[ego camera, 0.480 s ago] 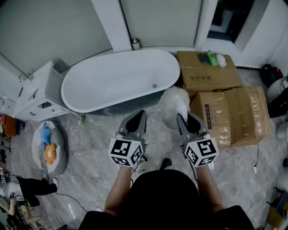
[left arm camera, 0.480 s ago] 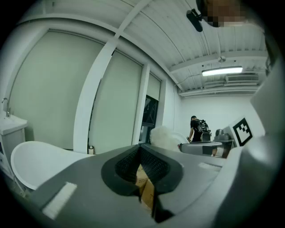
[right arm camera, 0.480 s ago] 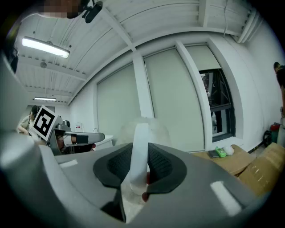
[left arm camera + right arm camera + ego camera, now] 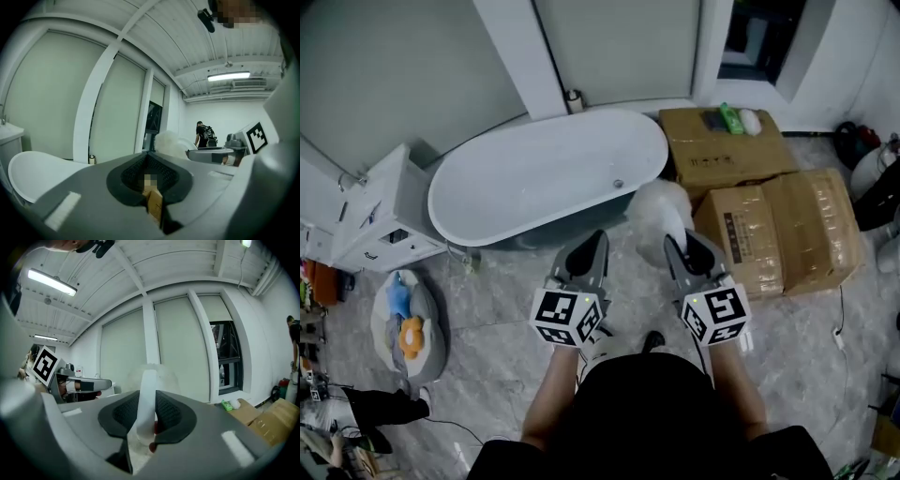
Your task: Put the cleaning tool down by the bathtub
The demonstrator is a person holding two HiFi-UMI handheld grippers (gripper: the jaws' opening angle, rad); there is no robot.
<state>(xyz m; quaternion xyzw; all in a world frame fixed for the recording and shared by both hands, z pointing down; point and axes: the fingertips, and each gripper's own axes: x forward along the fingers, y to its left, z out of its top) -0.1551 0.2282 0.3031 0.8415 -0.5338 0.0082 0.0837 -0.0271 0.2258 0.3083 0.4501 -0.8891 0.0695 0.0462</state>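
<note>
Nothing has shifted: right gripper still clamps the cleaning tool; left gripper clenched, empty. Bathtub ahead of the jaws; set-down remains.

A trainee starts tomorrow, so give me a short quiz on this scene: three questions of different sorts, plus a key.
1. True or false: the duster lies inside the bathtub.
2. Which claw holds the duster? A) left B) right C) neither
3. Fill in: the green item lies on a cardboard ____.
Key: 1 false; 2 B, the right claw; 3 box.
</note>
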